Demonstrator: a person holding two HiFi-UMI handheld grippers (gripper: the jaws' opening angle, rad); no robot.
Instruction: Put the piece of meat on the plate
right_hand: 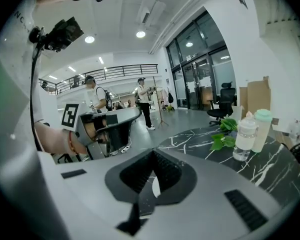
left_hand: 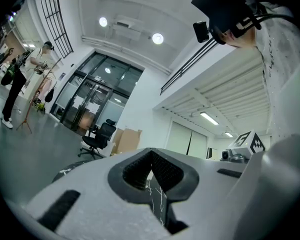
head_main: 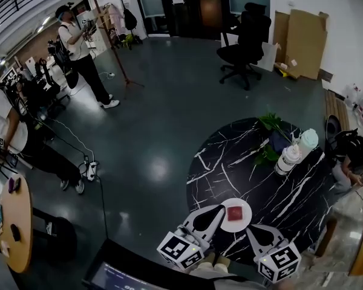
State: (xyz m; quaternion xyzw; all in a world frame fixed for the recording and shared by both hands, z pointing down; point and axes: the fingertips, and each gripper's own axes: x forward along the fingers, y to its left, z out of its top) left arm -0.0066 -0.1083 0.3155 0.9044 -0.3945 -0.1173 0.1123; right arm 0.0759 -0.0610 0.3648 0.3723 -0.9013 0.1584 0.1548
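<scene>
The small, red, squarish piece of meat (head_main: 234, 212) was found lying flat on the round white plate (head_main: 247, 209), low in the centre of the head view, on the black, white-veined marble table (head_main: 242, 156). The left gripper (head_main: 219, 210) was recorded clenched and empty, its tips just beside the plate's left rim. The right gripper (head_main: 250, 229), likewise clenched on nothing, was noted just below and right of the plate. The meat showed no clear long axis, and the left gripper was judged slightly nearer.
</scene>
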